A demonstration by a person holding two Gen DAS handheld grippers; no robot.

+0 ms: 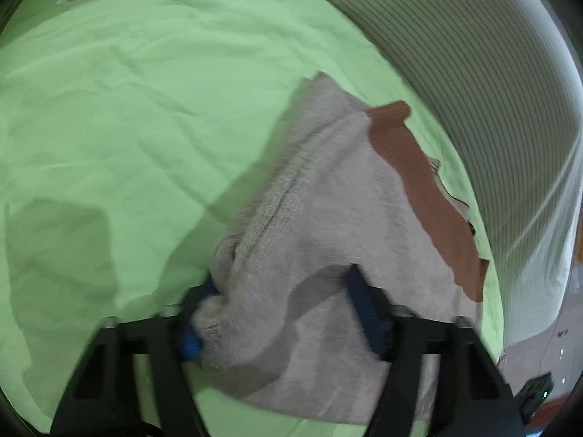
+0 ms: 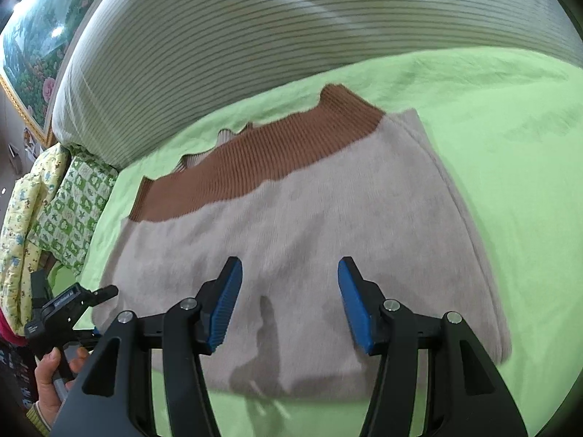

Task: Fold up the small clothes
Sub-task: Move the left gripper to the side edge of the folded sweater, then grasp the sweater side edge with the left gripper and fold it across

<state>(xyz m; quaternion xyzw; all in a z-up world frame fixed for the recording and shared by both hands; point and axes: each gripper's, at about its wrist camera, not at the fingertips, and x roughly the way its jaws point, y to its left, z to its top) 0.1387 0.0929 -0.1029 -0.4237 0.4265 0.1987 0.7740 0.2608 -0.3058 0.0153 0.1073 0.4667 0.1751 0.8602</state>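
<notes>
A beige knit sweater (image 2: pixel 309 225) with a brown ribbed band (image 2: pixel 262 160) lies folded on the green bedsheet (image 2: pixel 510 145). My right gripper (image 2: pixel 289 276) is open and empty, held just above the sweater's near part. In the left wrist view my left gripper (image 1: pixel 282 284) is open, its blue-padded fingers (image 1: pixel 364 302) wide apart with a bunched edge of the sweater (image 1: pixel 328 218) lying between them and over the left finger. The brown band (image 1: pixel 426 196) runs along the sweater's right side there. The left gripper also shows at the left edge of the right wrist view (image 2: pixel 69 306).
A large striped cushion or bolster (image 2: pixel 291 29) lies along the far side of the bed, also in the left wrist view (image 1: pixel 492 91). Green patterned pillows (image 2: pixel 80 200) and a yellow quilt (image 2: pixel 22 218) lie at the left. A framed painting (image 2: pixel 40 43) hangs behind.
</notes>
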